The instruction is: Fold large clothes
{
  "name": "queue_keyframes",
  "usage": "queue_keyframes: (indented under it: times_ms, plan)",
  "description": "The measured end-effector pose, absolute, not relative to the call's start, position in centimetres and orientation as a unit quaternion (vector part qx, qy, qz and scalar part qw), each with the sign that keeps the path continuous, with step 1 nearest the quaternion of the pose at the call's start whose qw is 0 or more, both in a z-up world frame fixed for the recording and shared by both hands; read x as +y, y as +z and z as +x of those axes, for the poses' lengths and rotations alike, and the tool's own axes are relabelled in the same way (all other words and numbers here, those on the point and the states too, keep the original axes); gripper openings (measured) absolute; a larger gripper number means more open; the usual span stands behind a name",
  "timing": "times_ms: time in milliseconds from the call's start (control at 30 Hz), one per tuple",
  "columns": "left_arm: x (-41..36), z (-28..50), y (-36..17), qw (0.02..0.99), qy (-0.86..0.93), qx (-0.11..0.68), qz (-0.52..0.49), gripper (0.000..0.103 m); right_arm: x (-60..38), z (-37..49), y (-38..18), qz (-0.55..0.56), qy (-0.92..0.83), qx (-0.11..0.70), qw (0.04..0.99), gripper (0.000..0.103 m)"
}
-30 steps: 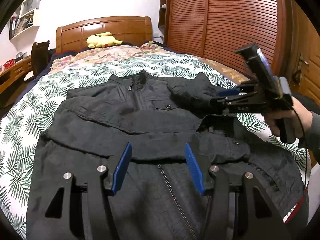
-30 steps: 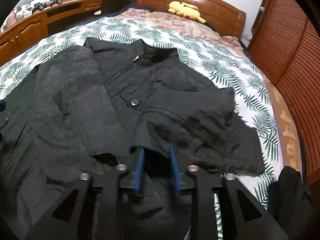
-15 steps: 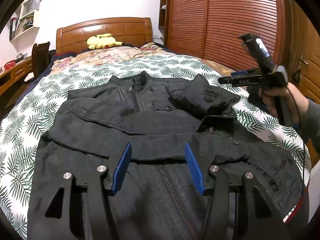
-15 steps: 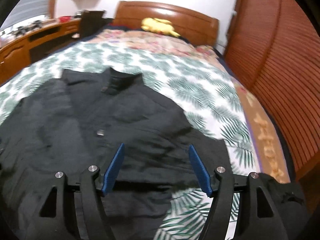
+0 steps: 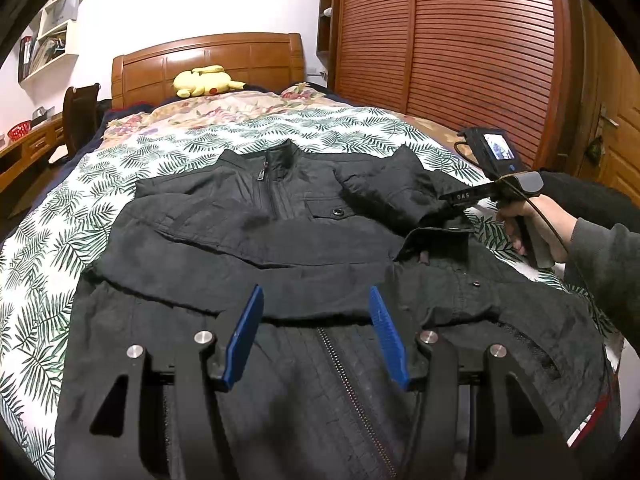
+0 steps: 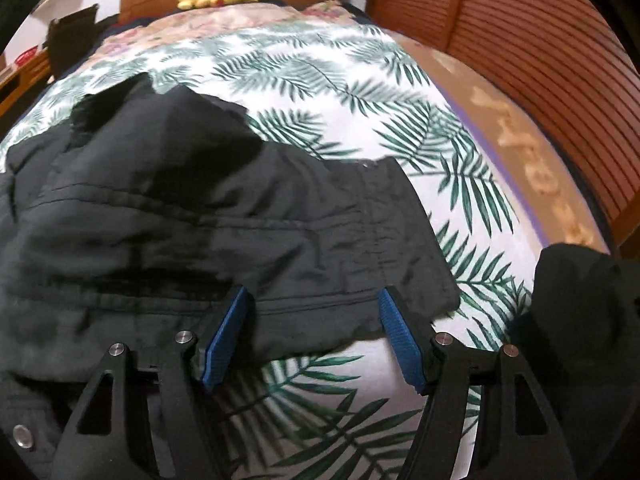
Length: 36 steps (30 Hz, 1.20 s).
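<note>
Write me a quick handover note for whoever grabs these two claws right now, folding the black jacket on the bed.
Left claw: open, empty, above the jacket's middle by the zipper.
Right claw: open, jaws have just been opening; the sleeve edge lies between them, not pinched.
Black jacket: front up on the leaf-print bedspread, collar toward the headboard.
Done: both sleeves laid across the chest.
Left: the right-side sleeve looks bunched, so probably tidy it, then fold the body.
</note>
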<state>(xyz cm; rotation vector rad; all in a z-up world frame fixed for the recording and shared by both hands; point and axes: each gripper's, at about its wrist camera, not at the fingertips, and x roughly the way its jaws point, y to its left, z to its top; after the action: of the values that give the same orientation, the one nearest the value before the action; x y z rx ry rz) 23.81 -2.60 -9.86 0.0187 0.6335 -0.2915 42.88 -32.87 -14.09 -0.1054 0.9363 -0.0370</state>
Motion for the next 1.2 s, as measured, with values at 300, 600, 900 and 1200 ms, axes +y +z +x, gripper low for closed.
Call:
queue_keyframes:
  times_ms: [300,600,900,1200]
  plan:
    - [-2.6,23.9,-10.2,0.940,-0.141,0.312,0.013,0.054,-34.0,43.6,-15.3,-0.022,-0.011,0.477,0.879,0.078]
    - [-2.5,23.9,-10.1,0.941,-0.132,0.311,0.017,0.054,-33.6,42.8,-15.7,-0.010,0.003,0.479,0.877,0.059]
    - [-1.9,23.5,-9.6,0.944,-0.131,0.303,0.016,0.054,-30.7,40.7,-14.1,-0.074,0.030,0.477,0.875,0.012]
    - [-0.4,22.1,-8.1,0.950,-0.131,0.283,0.012,0.054,-25.5,37.2,-4.8,-0.101,0.090,0.386,0.912,0.009]
